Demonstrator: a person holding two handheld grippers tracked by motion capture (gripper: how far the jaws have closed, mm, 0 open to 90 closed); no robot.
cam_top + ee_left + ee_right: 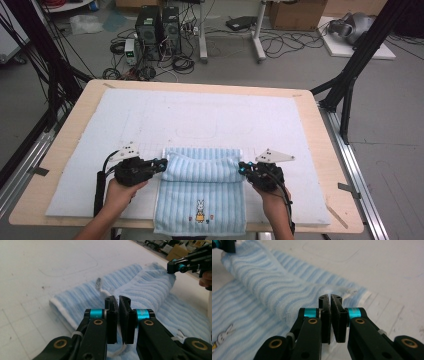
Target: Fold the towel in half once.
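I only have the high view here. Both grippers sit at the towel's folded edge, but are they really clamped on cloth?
Observer: Yes on the left. The left gripper view shows the left gripper with its jaws closed on the blue striped towel, cloth pinched between the pads.
Operator: And the right one?
Observer: The right gripper is shut on the towel too, at a corner of the lifted fold; white hem pokes out just past its tips.
Operator: Anything hanging loose near the left grip?
Observer: A white hem cord trails off the towel just beyond the left tips, ending beside a small grey tag.
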